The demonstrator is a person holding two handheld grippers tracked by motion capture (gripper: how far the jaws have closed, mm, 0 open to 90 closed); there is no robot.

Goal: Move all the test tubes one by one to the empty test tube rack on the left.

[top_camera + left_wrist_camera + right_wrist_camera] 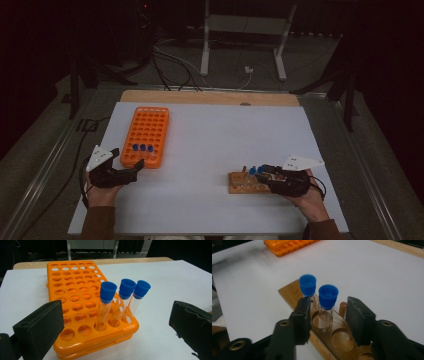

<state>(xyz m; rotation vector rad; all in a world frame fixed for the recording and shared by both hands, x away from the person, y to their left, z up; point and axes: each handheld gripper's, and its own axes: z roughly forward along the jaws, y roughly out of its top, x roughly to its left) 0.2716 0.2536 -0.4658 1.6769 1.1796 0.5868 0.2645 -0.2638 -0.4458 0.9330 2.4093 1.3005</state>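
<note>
Right gripper (327,317): nearest the lens in the right gripper view; its jaws straddle the nearer blue-capped tube (326,306) in the wooden rack (294,293), pads not yet on the glass, so nothing is held; the straddle suggests a grasp being lined up.
Left gripper (115,327): jaws wide apart and empty, resting just beside the near end of the orange rack (75,290), probably to steady it or wait for a tube.
White sheet (215,135): work surface bearing both racks.
Orange rack (146,135): far left of the wooden rack (245,184), well apart; the likely destination, most wells free.
Wooden rack: low block beneath the right gripper (270,176); its wide holes keep tubes upright.
Three capped tubes (121,302): side by side in the orange rack's near row, leaning slightly in loose wells.
Second tube (308,288): one hole beyond the straddled tube, just behind one jaw.
</note>
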